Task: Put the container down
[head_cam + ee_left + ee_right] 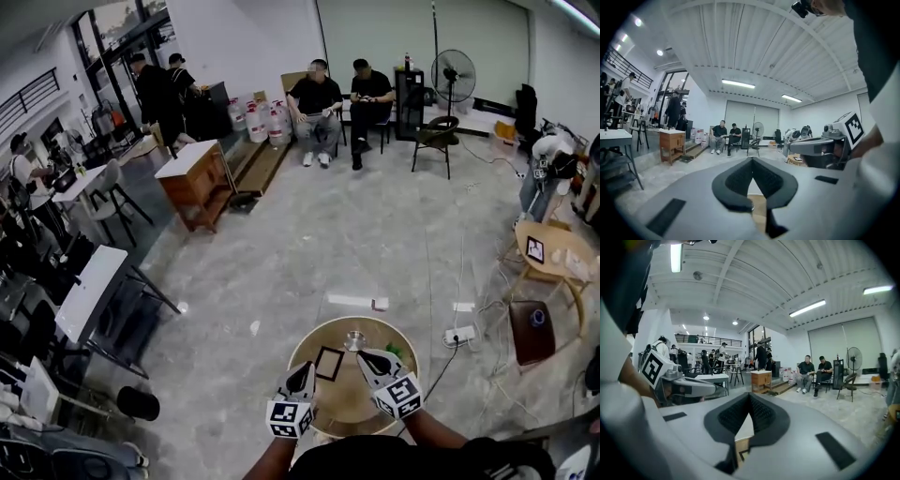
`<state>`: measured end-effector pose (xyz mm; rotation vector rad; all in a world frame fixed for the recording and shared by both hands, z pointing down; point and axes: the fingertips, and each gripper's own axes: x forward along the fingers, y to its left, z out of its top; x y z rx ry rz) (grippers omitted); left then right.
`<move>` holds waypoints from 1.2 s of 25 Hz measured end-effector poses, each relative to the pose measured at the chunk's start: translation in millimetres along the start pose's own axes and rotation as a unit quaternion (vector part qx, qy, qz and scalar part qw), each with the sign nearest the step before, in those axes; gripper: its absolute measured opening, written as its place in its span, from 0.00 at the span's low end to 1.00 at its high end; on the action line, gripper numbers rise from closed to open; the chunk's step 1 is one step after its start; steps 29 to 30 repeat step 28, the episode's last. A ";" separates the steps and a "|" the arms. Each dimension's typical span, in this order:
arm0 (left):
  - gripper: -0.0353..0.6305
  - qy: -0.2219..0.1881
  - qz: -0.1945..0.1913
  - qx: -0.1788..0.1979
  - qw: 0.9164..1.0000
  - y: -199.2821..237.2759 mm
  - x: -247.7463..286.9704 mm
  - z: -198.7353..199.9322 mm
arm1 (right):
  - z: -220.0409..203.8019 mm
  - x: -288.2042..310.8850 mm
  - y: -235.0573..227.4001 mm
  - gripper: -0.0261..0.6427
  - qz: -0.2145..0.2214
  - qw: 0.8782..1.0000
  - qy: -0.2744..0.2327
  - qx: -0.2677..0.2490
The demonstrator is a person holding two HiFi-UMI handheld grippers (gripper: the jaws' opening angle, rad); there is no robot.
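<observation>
A small shiny container [354,339] stands on the far part of the round wooden table [343,408], free of both grippers. Beside it lie a black-framed square [329,363] and something green [395,350]. My left gripper [304,372] hovers over the table's near left, its jaws shut with nothing between them; in the left gripper view the pads [740,180] meet at their tips. My right gripper [368,357] is just short of the container, and its jaws [750,398] are also shut and empty. Each gripper view shows the other gripper at its side.
A power strip [458,334] and cables lie on the floor right of the table. A low wooden side table [555,255] and a brown stool [532,330] stand at the right. Desks and chairs [92,291] fill the left; a wooden cabinet [194,184], seated people [317,110] and a fan [452,77] are farther back.
</observation>
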<state>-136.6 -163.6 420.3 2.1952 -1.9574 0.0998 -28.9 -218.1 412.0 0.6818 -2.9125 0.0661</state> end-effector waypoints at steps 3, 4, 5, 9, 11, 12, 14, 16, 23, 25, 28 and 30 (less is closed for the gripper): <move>0.04 0.000 -0.008 0.005 1.000 -0.3 -0.1 3.7 | 13.5 1.8 -1.7 0.04 -0.012 1.000 -0.010 -0.009; 0.04 0.000 -0.010 0.006 1.000 -1.2 -0.1 4.0 | 17.4 2.1 -1.9 0.04 -0.015 1.000 -0.014 -0.014; 0.04 0.000 -0.011 0.006 1.000 -2.0 0.1 4.6 | 21.2 2.3 -2.1 0.04 -0.018 0.999 -0.017 -0.020; 0.04 0.001 -0.010 0.007 1.000 -2.2 2.2 7.7 | 32.9 2.9 -3.9 0.04 -0.026 0.999 -0.027 -0.035; 0.04 0.002 -0.008 0.009 1.000 -0.5 3.3 8.1 | 35.9 2.8 -6.4 0.04 -0.031 0.998 -0.030 -0.035; 0.04 0.002 -0.005 0.010 1.000 0.8 4.5 8.1 | 37.6 2.7 -8.7 0.04 -0.034 0.998 -0.031 -0.035; 0.04 0.003 0.001 0.009 1.000 3.0 6.3 8.5 | 41.7 2.3 -13.6 0.04 -0.039 0.998 -0.035 -0.034; 0.04 0.004 0.006 0.008 1.000 5.5 7.0 9.0 | 45.8 1.9 -16.7 0.04 -0.041 0.998 -0.039 -0.034; 0.04 0.000 0.010 0.005 1.000 9.1 7.2 11.0 | 52.5 0.2 -15.1 0.04 -0.044 0.997 -0.046 -0.041; 0.04 0.002 0.011 0.008 1.000 9.1 8.2 10.3 | 48.7 0.3 -15.6 0.04 -0.045 0.997 -0.043 -0.040; 0.04 0.005 0.014 0.010 1.000 10.0 8.3 8.2 | 43.8 -0.9 -15.8 0.04 -0.048 0.997 -0.041 -0.035; 0.04 0.005 0.014 0.010 1.000 10.0 8.3 8.2 | 43.8 -0.9 -15.8 0.04 -0.048 0.997 -0.041 -0.035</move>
